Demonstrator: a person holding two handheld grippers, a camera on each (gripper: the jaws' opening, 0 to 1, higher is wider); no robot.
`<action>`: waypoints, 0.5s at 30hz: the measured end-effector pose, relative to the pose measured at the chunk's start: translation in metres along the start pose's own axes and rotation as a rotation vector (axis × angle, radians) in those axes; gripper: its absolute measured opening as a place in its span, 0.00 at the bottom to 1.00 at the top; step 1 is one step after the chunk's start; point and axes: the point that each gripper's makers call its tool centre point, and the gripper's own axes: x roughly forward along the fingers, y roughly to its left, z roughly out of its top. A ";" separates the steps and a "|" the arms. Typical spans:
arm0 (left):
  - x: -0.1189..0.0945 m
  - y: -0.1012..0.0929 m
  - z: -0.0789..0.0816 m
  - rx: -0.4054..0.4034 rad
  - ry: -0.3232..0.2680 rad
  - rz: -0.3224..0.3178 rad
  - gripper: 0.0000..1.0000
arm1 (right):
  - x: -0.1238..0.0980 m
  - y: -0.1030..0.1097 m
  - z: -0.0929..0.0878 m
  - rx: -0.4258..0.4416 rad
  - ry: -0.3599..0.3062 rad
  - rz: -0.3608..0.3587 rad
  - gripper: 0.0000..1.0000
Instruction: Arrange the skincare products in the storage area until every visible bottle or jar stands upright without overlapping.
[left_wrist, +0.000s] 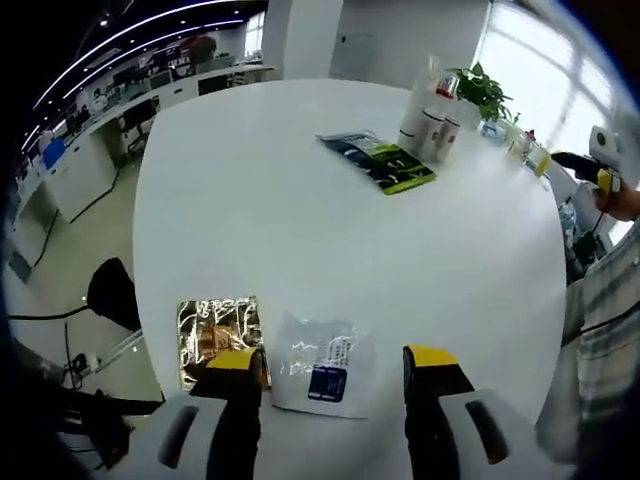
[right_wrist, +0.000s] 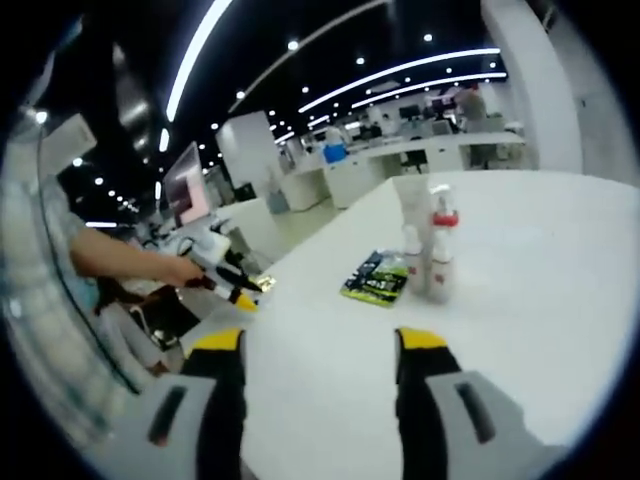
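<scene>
3 bottles (left_wrist: 430, 125) upright, green packet (left_wrist: 380, 160) beside

The left gripper (left_wrist: 336, 362) is holding its two yellow-tipped jaws wide apart, with nothing between them. The right gripper (right_wrist: 320, 343) is also keeping its jaws wide apart and is gripping nothing. In the right gripper view, a hand (right_wrist: 178, 268) is reaching in, left of the jaws, holding the other gripper by its handle.
</scene>
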 end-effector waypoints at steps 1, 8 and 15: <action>0.000 0.000 0.001 -0.007 0.000 0.001 0.58 | -0.001 -0.001 -0.001 -0.002 0.001 -0.001 0.58; -0.001 -0.015 0.005 0.139 0.006 -0.006 0.57 | -0.008 -0.007 -0.017 0.032 0.003 -0.015 0.57; 0.005 -0.005 -0.001 0.189 0.068 0.034 0.58 | -0.011 -0.009 -0.021 0.045 -0.006 -0.017 0.57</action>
